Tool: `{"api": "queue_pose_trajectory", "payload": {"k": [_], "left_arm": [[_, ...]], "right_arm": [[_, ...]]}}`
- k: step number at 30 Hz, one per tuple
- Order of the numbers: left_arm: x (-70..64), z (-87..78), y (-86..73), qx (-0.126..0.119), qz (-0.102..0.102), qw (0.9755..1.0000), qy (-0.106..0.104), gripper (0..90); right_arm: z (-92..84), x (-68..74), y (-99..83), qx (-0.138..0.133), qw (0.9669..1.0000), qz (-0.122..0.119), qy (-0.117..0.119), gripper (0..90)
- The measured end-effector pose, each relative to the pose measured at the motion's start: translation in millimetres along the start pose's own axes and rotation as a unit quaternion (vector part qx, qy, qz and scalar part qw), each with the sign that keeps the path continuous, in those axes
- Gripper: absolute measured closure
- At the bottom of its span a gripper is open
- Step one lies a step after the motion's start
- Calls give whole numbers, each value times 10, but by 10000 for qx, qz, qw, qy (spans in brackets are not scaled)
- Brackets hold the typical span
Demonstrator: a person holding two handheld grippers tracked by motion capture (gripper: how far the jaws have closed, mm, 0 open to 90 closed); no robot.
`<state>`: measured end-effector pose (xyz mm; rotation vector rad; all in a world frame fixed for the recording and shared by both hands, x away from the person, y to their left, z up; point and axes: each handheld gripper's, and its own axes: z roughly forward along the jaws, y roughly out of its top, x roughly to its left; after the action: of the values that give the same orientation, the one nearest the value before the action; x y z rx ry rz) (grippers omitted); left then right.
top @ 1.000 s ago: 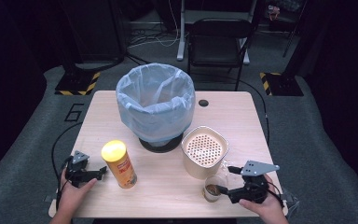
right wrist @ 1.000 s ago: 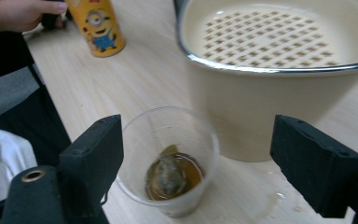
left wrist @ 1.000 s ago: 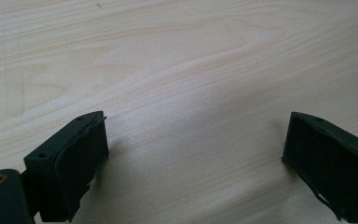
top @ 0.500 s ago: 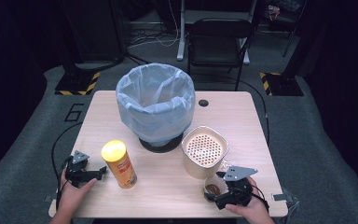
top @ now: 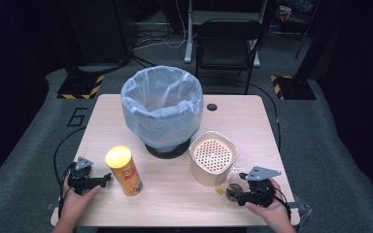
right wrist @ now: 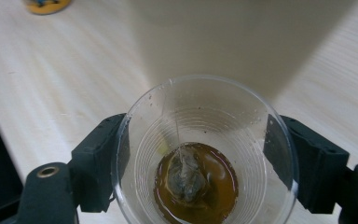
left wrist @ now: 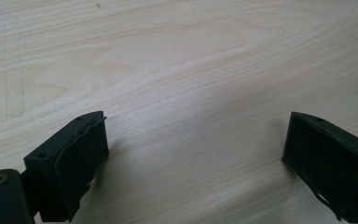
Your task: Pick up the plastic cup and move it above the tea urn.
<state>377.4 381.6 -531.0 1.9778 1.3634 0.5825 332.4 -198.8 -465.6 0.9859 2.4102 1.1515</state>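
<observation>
While left gripper [top: 108, 178] rests open, right gripper [right wrist: 196, 158] jaws, just closing, clasp plastic cup [right wrist: 205, 154].

Hand-held gripper [right wrist: 196, 158]: black jaws either side of the cup, just closing in, both touching its wall
Cup [right wrist: 205, 116]: clear plastic, upright
Contents: tea bag [right wrist: 185, 175] in brown liquid, string up the wall
Behind: beige container [right wrist: 233, 32]
Surface [right wrist: 51, 79]: pale wood

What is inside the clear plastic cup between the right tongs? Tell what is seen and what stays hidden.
The clear plastic cup holds shallow brown liquid with a soaked tea bag lying in it; its string runs up the inner wall. The bag's underside is hidden.
</observation>
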Motion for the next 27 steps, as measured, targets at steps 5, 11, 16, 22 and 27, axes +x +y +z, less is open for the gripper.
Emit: {"api": "queue_pose_trajectory", "payload": {"k": [5,11,16,22,27], "left_arm": [[-4,9,-4,-59,-13,10000,22,63],[0,0,0,3,1,10000,2,64],[-1,0,0,1,0,10000,3,63],[-3,7,-3,-42,-7,10000,20,63],[-4,11,-3,-59,-18,10000,21,63]], "right_arm": [[-67,-255,-37,18,9994,213,-289,224],[-118,-468,-75,-18,9969,488,-611,219],[-143,-520,-91,-63,9958,608,-688,139],[-240,-485,19,-214,9953,622,-706,128],[-354,-432,252,-434,9955,480,-691,181]]}}
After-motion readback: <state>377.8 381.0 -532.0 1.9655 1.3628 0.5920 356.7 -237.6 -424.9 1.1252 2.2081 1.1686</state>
